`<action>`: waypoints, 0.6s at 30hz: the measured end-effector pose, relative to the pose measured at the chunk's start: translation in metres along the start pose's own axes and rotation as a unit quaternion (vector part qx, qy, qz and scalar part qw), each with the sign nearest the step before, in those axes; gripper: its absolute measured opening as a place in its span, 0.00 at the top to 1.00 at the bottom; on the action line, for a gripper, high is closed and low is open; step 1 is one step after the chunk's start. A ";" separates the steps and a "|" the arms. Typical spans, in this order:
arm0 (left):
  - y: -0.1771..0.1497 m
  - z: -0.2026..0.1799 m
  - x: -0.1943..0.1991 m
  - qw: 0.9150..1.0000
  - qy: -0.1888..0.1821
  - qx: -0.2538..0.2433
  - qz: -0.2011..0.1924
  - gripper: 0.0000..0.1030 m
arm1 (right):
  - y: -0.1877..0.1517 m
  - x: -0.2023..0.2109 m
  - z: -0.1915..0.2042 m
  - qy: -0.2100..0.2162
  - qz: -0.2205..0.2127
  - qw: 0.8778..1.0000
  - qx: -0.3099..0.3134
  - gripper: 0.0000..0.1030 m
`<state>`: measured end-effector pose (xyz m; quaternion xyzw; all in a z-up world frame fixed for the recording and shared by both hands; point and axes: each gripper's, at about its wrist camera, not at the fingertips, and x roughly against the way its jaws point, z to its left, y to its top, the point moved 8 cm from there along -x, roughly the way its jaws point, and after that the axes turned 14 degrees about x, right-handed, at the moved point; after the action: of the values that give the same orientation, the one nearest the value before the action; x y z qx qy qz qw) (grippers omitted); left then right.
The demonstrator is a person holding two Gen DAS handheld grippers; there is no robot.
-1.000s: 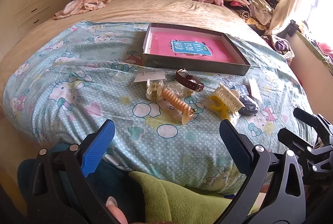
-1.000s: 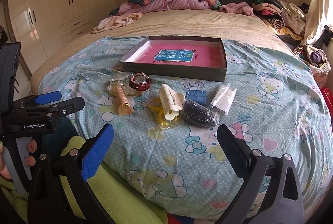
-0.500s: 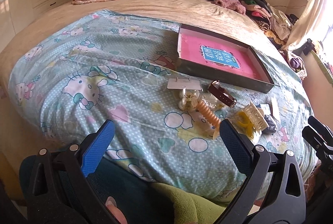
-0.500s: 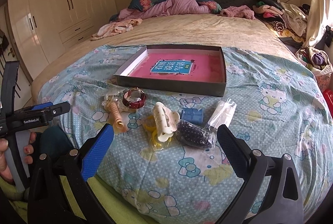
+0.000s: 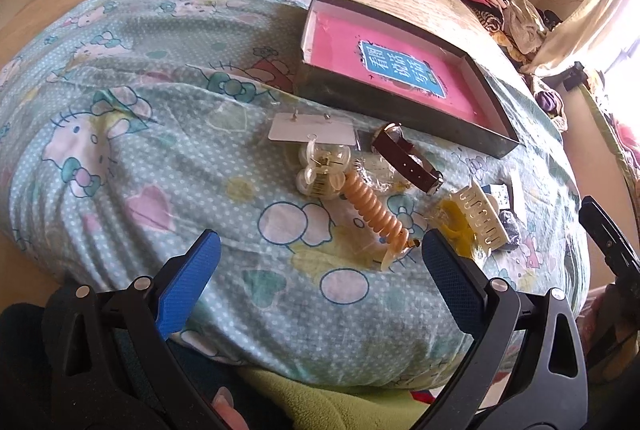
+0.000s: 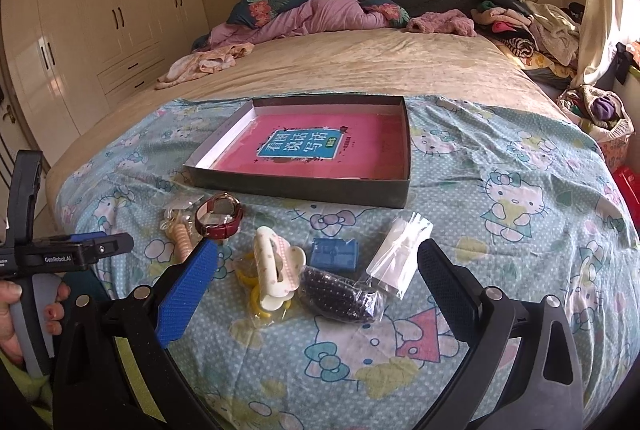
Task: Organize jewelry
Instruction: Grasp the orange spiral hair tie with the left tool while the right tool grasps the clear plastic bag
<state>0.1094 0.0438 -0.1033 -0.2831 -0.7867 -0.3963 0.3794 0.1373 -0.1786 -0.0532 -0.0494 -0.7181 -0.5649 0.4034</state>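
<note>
While both claws wait with nothing in them, the big bed (image 6: 360, 70) holds all the things, spread on a soft blue cat-print blanket (image 6: 500, 230). Far on the blanket sits a flat, wide box (image 6: 304, 190) with low dark card walls and a pink floor. Near it lies a row of small things. The left claw (image 5: 320, 270) has its blue bumpy pads wide apart, and the right claw (image 6: 316, 278) is wide apart too. The thing closest to the left claw looks to be the peach curly hair tie (image 5: 376, 218), a springy plastic coil. Its long way runs from the far left to the near right, with its near end just ahead of the right-side pad. Next to it are a clear shiny clip (image 5: 322, 170) and a watch (image 5: 408, 158) with a smooth dark red strap. In front of the right claw lie a cream hair claw clip (image 6: 274, 270), a dark beaded pouch (image 6: 340, 294), a small blue box (image 6: 334, 254) and a thin clear bag (image 6: 400, 254).
</note>
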 end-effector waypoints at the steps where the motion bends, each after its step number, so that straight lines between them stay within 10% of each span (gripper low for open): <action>1: -0.002 -0.002 -0.004 1.000 -0.002 0.000 0.005 0.09 | -0.001 -0.002 -0.005 -0.004 0.002 1.000 -0.003 0.04; 7: -0.010 -0.014 -0.025 0.999 -0.025 -0.003 0.029 0.10 | -0.006 -0.018 -0.027 -0.018 0.014 0.999 -0.024 0.04; 18: -0.014 -0.023 -0.044 0.996 -0.060 0.013 0.062 0.62 | -0.019 -0.044 -0.047 -0.026 0.041 0.998 -0.042 0.04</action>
<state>0.1321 0.0108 -0.1357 -0.3501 -0.7938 -0.3442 0.3589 0.1813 -0.2087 -0.0935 -0.1110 -0.7014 -0.5761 0.4048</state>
